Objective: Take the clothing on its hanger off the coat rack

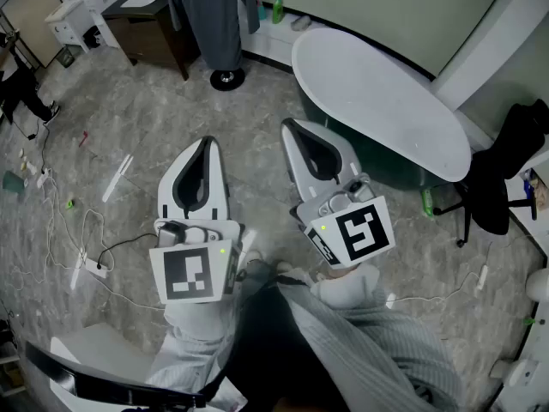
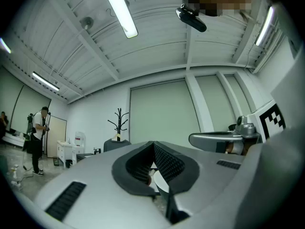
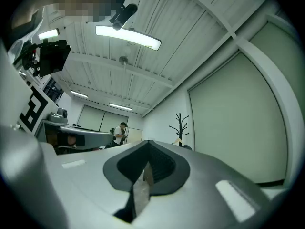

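**A:** Where is the clothing [image 1: 208,11] from our grippers?

**B:** It is straight ahead of both and well apart from them. It hangs grey from its hanger [image 2: 117,138] on the coat rack [image 1: 227,78], whose round foot stands beyond the jaw tips.

**A:** And what do we hold?

**B:** Nothing. The left gripper [image 1: 207,142] has its jaws pressed together on air, and the right gripper [image 1: 289,124] is the same.

**A:** So how do we do the approach well?

**B:** We judge that we should walk in first, keeping the oval table [image 1: 386,101] on the right gripper's outer side. We part one pair of jaws before we arrive. Then we go for the hanger's neck rather than the cloth, and lift until it clears the rack before drawing back.

**A:** Our pose now?

**B:** Both grippers sit low and close to our body, side by side. Their jaws point forward at the rack and tilt somewhat upward.
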